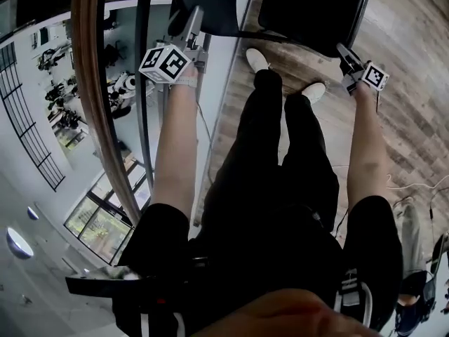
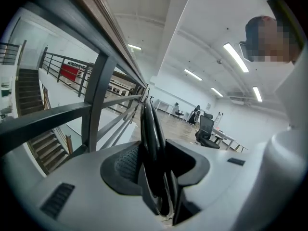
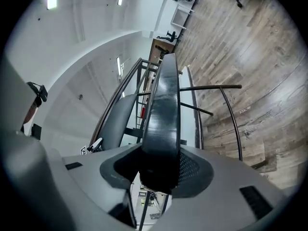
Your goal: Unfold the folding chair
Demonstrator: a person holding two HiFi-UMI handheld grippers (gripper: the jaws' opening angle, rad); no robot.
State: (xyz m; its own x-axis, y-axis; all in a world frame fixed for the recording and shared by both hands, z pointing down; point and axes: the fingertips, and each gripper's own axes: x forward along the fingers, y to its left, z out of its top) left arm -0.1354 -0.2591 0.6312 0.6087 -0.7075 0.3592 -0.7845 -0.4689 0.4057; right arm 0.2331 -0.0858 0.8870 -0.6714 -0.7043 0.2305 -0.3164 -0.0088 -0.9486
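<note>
The folding chair is black and stands just ahead of my feet. It shows as two panels: a left one (image 1: 210,5) and a padded right one (image 1: 316,9), joined by thin metal tubes (image 1: 273,37). My left gripper (image 1: 195,21) is shut on the near edge of the left panel. That edge (image 2: 153,138) runs upright between the pads of the left gripper (image 2: 156,165). My right gripper (image 1: 346,52) is shut on the near corner of the right panel. Its thick padded rim (image 3: 163,114) fills the gap of the right gripper (image 3: 161,165).
A wooden handrail (image 1: 88,83) on a dark metal railing (image 2: 96,105) runs close on the left, with a drop to a lower floor beyond it. White shoes (image 1: 257,59) stand on the plank floor (image 1: 414,83). Office chairs (image 2: 206,129) and desks stand far off.
</note>
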